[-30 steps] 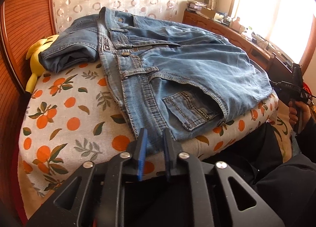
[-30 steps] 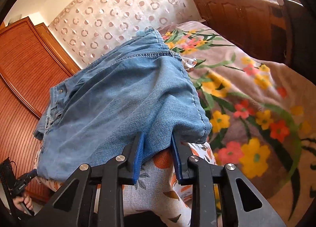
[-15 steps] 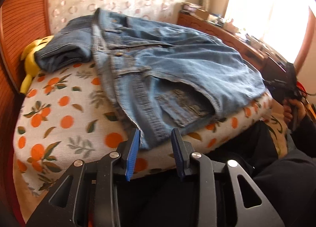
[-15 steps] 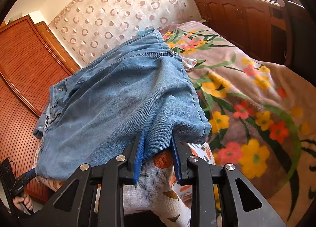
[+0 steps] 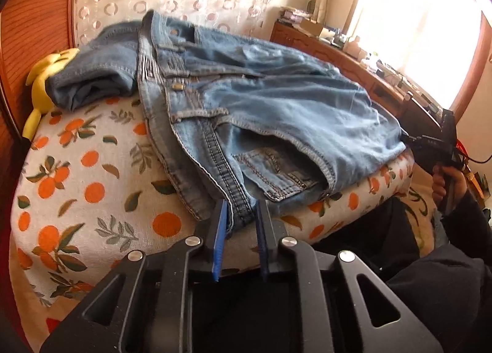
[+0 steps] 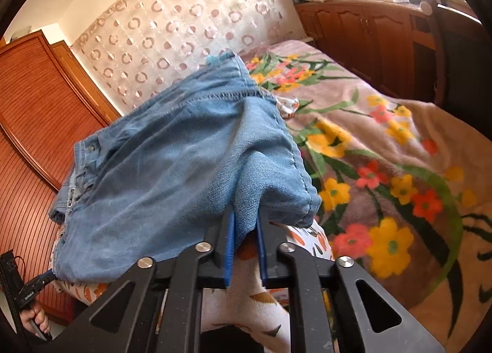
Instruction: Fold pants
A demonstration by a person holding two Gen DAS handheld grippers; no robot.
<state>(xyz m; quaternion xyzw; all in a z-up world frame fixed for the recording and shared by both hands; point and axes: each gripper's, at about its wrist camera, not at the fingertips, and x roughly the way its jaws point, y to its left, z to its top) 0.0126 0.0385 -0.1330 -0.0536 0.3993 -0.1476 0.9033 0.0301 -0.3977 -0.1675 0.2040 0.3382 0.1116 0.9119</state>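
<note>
Both just closed on jeans point(image 5: 276, 113): left gripper point(image 5: 241, 217) pinching the waistband corner, right gripper point(image 6: 246, 224) the fold's opposite corner, long axis stretched between them.

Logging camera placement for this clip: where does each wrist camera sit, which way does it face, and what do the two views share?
Left wrist: on the left gripper, angled down at the waistband end of the jeans; its jaws have just been closing on denim; the right hand shows.
Right wrist: on the right gripper, facing the folded end; it pinches denim after closing; the left hand shows.
Shared: the jeans, the orange-print cushion.
</note>
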